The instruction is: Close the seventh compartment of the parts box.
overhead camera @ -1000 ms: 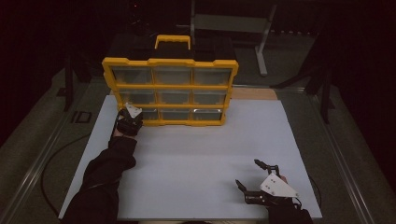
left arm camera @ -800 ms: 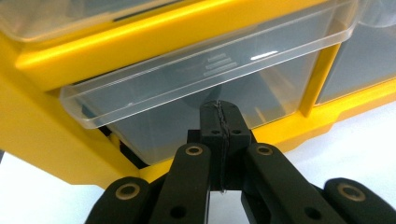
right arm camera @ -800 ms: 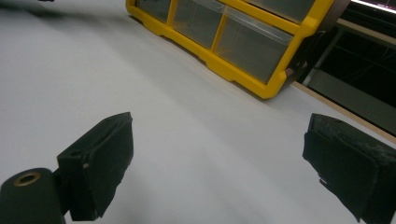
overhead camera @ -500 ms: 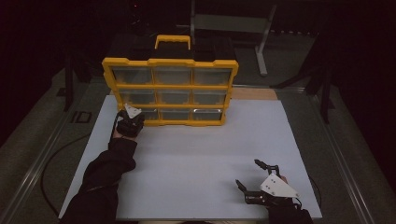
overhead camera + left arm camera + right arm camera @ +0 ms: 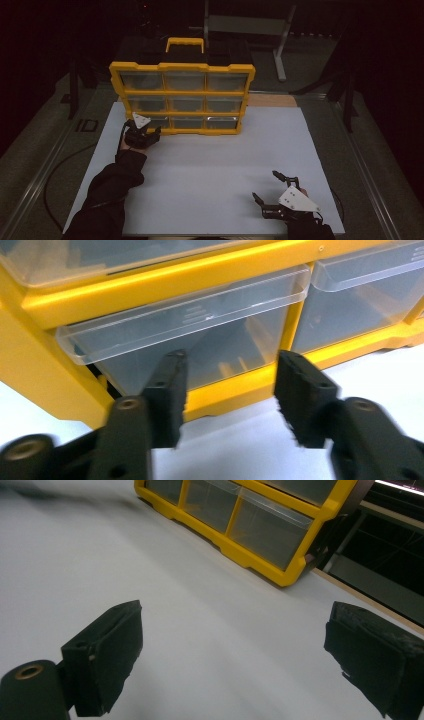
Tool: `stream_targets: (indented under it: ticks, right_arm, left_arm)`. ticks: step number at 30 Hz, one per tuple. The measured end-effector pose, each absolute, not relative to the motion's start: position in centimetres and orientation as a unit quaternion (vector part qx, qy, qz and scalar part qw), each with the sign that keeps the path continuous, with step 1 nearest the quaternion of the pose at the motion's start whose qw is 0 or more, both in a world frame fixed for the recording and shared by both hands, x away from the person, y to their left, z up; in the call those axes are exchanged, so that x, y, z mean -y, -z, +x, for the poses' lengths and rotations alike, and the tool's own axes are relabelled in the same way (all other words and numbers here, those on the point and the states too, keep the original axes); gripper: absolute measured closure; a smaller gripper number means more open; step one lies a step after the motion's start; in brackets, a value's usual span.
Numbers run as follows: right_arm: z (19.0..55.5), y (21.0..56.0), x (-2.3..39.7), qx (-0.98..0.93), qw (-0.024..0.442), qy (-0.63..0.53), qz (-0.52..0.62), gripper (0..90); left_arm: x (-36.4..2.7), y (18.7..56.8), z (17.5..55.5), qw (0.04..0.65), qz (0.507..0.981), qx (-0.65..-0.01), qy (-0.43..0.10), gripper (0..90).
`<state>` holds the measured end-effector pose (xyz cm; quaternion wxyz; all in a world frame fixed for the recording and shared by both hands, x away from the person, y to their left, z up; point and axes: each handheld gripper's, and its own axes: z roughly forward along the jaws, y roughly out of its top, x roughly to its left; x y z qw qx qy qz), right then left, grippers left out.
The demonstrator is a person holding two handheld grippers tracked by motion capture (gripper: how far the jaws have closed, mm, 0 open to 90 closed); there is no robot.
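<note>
Bottom-left clear drawer (image 5: 190, 335) is sitting in the yellow organizer (image 5: 182, 97) at the white mat's (image 5: 210, 170) far edge, seemingly not pulled out yet; left gripper (image 5: 227, 385), jaws just opening, is gaping before it, pinching nothing; right gripper (image 5: 274, 192) is idling spread wide nearby.

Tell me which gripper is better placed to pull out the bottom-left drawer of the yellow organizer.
Left. The left gripper sits right at the bottom-left drawer, its jaws just opened, nothing between them. The right gripper rests open near the white table's front edge, far from the yellow organizer.
</note>
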<state>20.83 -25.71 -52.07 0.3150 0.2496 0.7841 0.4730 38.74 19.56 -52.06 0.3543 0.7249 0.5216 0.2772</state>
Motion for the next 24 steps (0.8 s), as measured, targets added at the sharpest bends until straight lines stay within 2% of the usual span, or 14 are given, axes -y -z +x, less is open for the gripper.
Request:
stream_targets:
  ticks: [15, 24]
  right_arm:
    - [20.83, 52.09, 25.72, -0.784, 0.315, -0.473, 0.249, 8.7]
    - [20.84, 52.1, 25.73, -0.785, 0.315, -0.473, 0.248, 8.7]
  left_arm:
    - [-19.02, 52.08, 38.51, 0.335, 0.736, -0.524, -0.268, 19.5]
    - [-19.32, 52.39, 38.51, 0.349, 0.742, -0.522, -0.236, 5.1]
